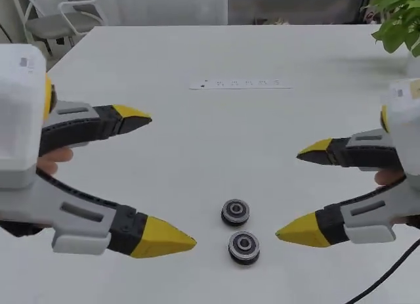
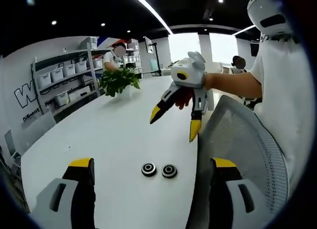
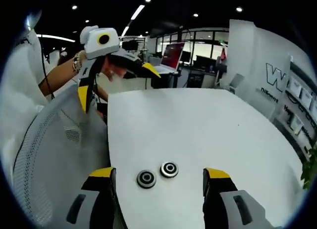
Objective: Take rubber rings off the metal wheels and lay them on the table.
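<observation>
— What lies closest?
— The left tongs (image 1: 172, 179), low at the left edge of the head view. Their yellow-tipped jaws are spread wide and grip nothing.
— And the other pair?
— The right tongs (image 1: 287, 194) come in from the opposite side, jaws likewise wide apart and bare. The two pairs point toward each other above the table (image 1: 197, 54), touching neither it nor each other.
— Where are the wheels?
— Between the two pairs, toward the person's edge of the table. The near metal wheel (image 1: 244, 247) and the far metal wheel (image 1: 235, 212) lie flat, just beside each other, clear of every jaw tip. In the left gripper view and the right gripper view alike, they sit between that view's own two jaws.
— The rings?
— A black rubber ring (image 1: 231, 249) is on the near wheel's rim, and the far wheel wears one too.
— Farther out?
— A flat white strip (image 1: 239, 85) lies mid-table, well apart from the wheels. A black cable (image 1: 387, 274) crosses the near right corner, a leafy plant (image 1: 397, 18) is at the far right, and a white chair (image 1: 59, 15) stands beyond the far left corner.
</observation>
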Demonstrator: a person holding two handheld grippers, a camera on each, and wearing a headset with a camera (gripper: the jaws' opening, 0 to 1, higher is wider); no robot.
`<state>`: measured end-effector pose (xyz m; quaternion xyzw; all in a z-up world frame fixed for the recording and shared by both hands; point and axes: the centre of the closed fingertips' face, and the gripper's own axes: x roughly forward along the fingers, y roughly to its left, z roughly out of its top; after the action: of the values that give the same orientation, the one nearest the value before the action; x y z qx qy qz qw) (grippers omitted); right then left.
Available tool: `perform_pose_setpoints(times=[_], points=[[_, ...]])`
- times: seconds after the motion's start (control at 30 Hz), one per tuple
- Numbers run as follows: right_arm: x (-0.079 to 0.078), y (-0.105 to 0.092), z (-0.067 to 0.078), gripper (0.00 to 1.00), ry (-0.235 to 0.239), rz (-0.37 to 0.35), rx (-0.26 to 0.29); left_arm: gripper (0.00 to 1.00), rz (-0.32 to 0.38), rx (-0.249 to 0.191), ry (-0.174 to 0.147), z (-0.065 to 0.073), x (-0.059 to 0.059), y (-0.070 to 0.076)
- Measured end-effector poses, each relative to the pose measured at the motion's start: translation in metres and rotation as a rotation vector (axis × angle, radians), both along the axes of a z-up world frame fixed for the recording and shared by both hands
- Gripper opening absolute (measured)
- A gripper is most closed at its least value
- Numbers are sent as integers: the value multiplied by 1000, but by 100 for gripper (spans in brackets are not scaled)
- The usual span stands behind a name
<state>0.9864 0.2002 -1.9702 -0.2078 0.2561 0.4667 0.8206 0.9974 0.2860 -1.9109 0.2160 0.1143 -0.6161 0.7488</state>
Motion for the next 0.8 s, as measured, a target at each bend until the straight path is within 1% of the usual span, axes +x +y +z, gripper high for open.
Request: perform_pose_setpoints(times=[0.03, 0.1, 0.2, 0.27, 0.33, 0.37, 0.4, 0.43, 0.47, 0.5, 0.53, 0.57, 0.6, 0.7, 0.8], points=[[1, 4, -1, 71, -1, 17, -11, 94, -20, 0, -12, 1, -1, -5], [3, 13, -5, 72, 8, 49, -30, 93, -43, 0, -19, 2, -1, -11], [6, 24, -9, 67, 20, 96, -44, 91, -83, 3, -41, 3, 0, -22], [4, 30, -12, 65, 29, 132, -48, 88, -99, 3, -46, 3, 1, -28], [5, 33, -15, 66, 35, 143, -54, 86, -106, 16, -49, -2, 4, -32], [7, 34, -18, 67, 35, 153, -59, 86, -113, 37, -53, -8, 5, -34], [7, 35, -20, 67, 35, 157, -62, 86, -122, 46, -57, -11, 5, -36], [8, 35, -24, 66, 41, 165, -63, 85, -130, 54, -54, -16, 5, -39], [8, 35, -27, 65, 50, 169, -63, 84, -132, 56, -53, -18, 5, -40], [7, 36, -32, 65, 61, 174, -61, 81, -134, 51, -50, -22, 6, -45], [8, 35, -35, 65, 67, 176, -58, 78, -135, 38, -47, -24, 6, -48], [7, 35, -38, 64, 74, 177, -53, 76, -133, 23, -34, -27, 6, -52], [7, 35, -42, 63, 84, 175, -43, 74, -133, 19, -29, -30, 7, -54], [7, 33, -52, 60, 102, 164, -27, 72, -138, 17, -23, -41, 7, -61], [8, 29, -61, 57, 119, 145, -3, 69, -141, 17, -2, -53, 5, -67]])
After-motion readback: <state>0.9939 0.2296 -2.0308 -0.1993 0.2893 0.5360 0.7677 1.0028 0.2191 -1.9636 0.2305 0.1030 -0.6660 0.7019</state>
